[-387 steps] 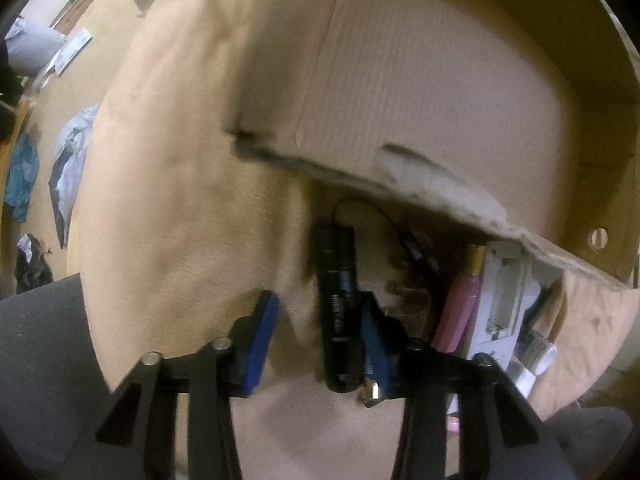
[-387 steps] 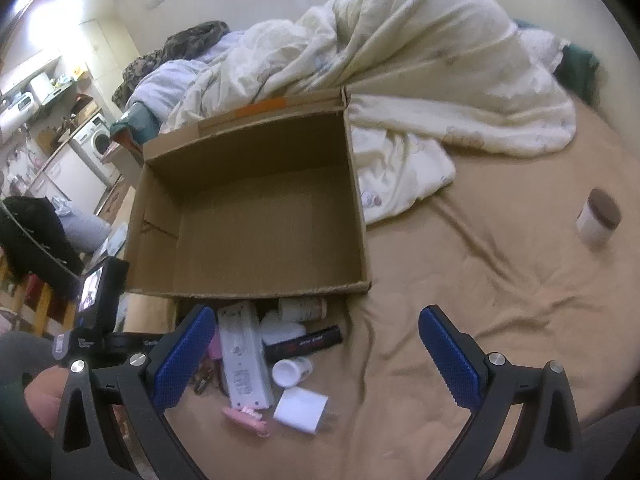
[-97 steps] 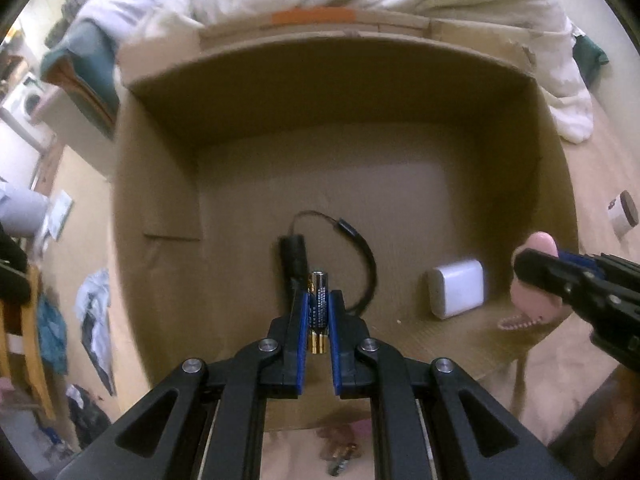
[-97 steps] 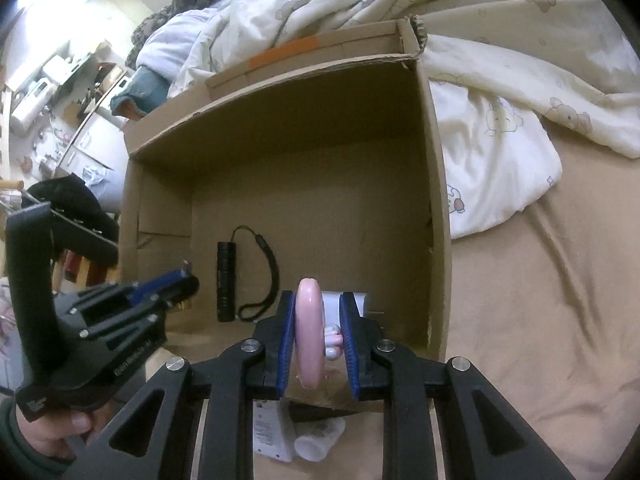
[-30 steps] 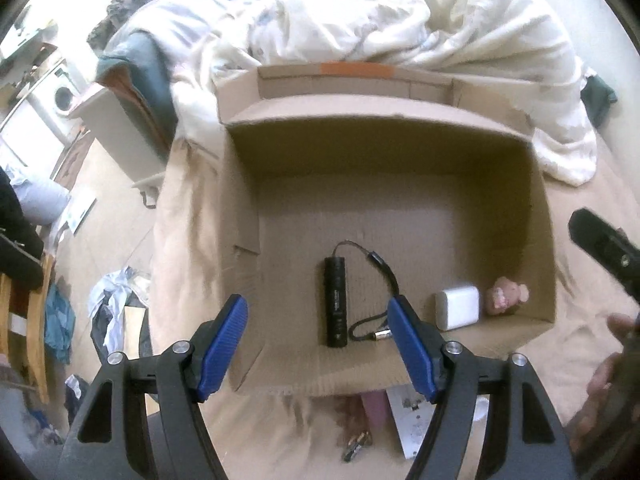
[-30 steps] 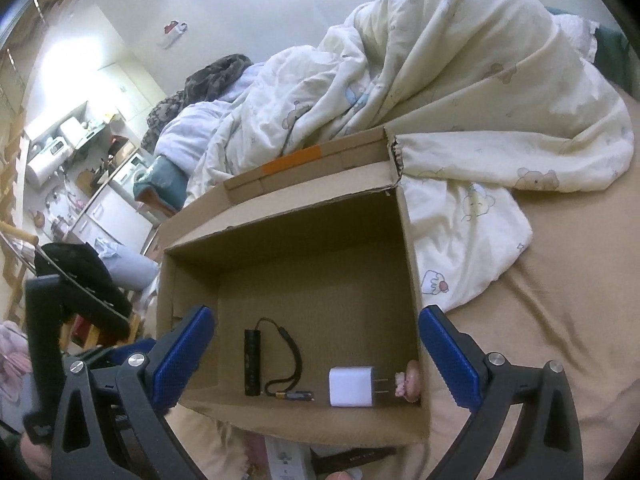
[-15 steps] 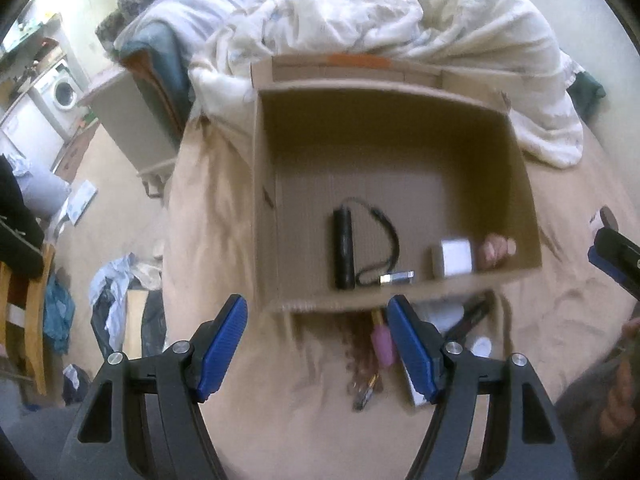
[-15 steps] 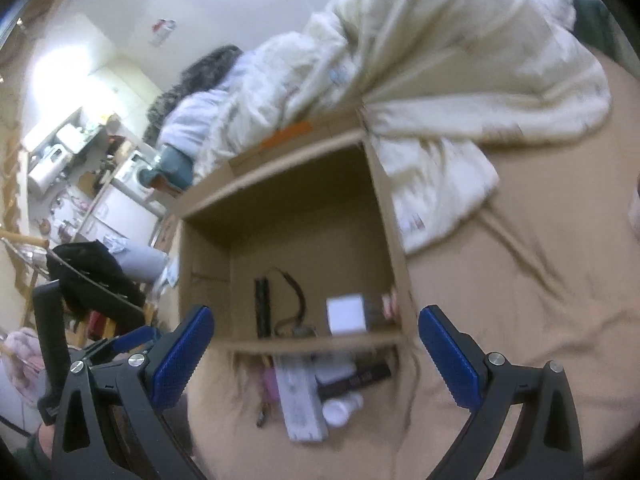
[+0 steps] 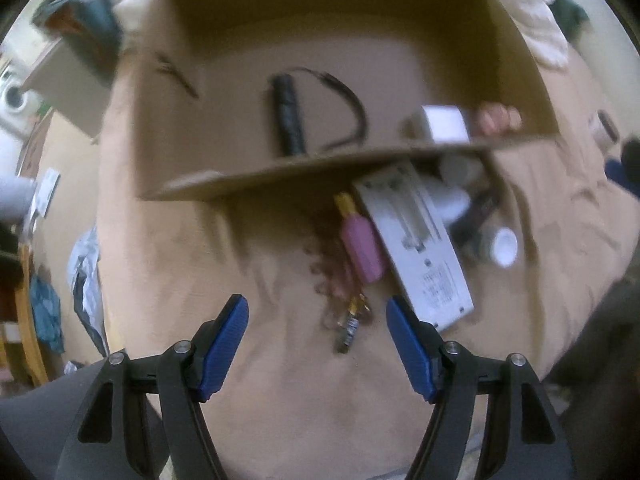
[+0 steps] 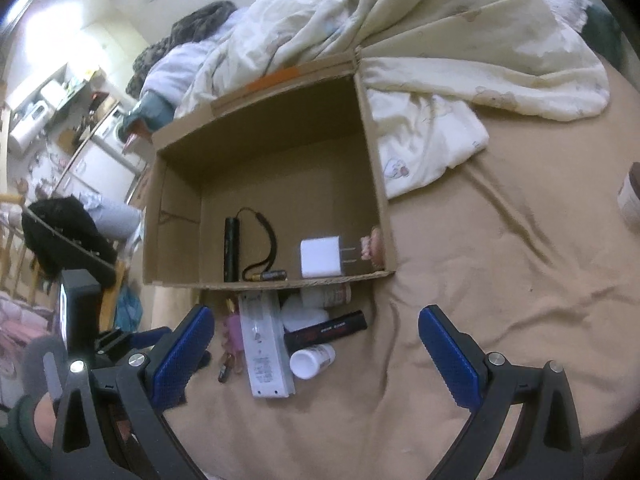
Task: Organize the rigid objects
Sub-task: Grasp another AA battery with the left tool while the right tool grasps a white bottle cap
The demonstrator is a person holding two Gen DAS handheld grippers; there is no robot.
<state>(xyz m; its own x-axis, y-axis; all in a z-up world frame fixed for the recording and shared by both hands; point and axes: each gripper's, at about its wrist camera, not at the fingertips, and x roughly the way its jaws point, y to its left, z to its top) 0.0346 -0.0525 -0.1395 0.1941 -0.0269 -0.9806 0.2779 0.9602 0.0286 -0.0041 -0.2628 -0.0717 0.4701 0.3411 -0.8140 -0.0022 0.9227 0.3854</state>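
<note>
The left gripper (image 9: 316,332) has dropped over the battery (image 9: 349,326) at twelve o'clock, fingers narrowing, nothing gripped; right gripper (image 10: 314,344) gapes empty.

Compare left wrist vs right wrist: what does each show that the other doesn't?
Left wrist only: the open left gripper, nothing between its fingers, above a small battery on the sheet, and floor clutter at left.

Right wrist only: the open right gripper, a battery inside the box, the duvet, a brown-lidded jar at right, the kitchen beyond.

Both: the box holding torch, white charger and pink toy; in front, the white strip, pink bottle and white-capped bottle.
</note>
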